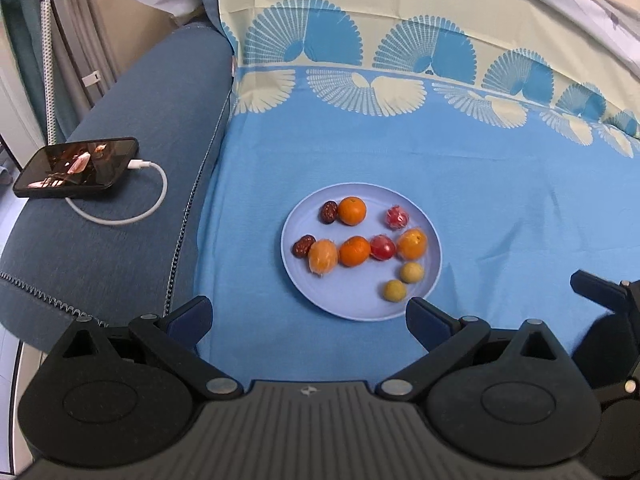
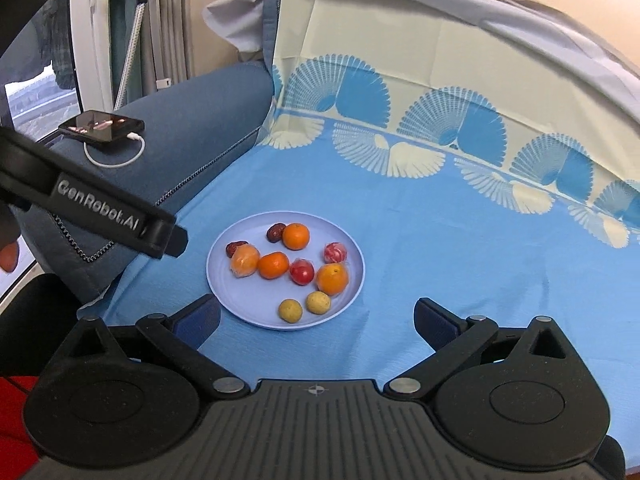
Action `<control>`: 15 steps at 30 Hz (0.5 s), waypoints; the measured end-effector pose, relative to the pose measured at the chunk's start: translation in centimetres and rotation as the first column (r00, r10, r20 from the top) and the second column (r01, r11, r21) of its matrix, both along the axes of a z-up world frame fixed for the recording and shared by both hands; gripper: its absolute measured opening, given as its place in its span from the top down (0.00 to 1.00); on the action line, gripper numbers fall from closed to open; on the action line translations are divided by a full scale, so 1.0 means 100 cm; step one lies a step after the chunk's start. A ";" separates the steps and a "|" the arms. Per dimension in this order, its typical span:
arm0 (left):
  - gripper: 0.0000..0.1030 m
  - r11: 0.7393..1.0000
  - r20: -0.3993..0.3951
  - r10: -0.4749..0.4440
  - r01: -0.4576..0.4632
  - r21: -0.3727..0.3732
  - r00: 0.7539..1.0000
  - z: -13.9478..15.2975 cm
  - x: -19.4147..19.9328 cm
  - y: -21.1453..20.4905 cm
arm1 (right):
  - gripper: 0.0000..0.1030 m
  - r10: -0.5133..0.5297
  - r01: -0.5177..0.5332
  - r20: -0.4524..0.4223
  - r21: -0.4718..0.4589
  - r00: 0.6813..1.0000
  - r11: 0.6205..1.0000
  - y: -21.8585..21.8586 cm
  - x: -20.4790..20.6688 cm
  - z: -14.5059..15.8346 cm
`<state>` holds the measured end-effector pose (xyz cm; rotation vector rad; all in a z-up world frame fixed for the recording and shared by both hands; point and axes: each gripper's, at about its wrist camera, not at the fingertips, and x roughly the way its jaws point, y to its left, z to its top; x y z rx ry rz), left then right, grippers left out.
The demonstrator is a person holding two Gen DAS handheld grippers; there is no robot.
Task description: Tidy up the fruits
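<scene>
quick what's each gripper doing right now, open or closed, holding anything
Left gripper: open, holding nothing, near the plate.
Right gripper: open, holding nothing.

Blue cloth (image 1: 500, 208) with fan-pattern border covers the seat and runs up the backrest. Denim-blue sofa arm (image 1: 132, 184) to the left. Black phone (image 1: 78, 168) lies flat on it, screen lit. White cable (image 1: 132, 208) plugged in, looping beside the phone.
</scene>
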<state>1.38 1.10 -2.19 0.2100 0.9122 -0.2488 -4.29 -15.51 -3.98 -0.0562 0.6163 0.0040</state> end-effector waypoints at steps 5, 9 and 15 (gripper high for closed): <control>0.00 1.000 0.030 0.002 -0.002 0.017 1.000 0.005 -0.009 -0.001 | 0.01 -0.011 0.011 0.021 -0.009 1.000 1.000 0.001 -0.007 0.004; 0.00 1.000 0.037 0.005 -0.006 0.016 0.999 0.007 -0.012 -0.002 | 0.01 -0.013 0.014 0.026 -0.015 1.000 1.000 0.002 -0.010 0.005; 0.00 1.000 0.036 0.000 -0.001 0.025 0.999 0.006 -0.012 -0.002 | 0.01 -0.022 0.022 0.025 -0.021 0.999 1.000 0.003 -0.008 0.005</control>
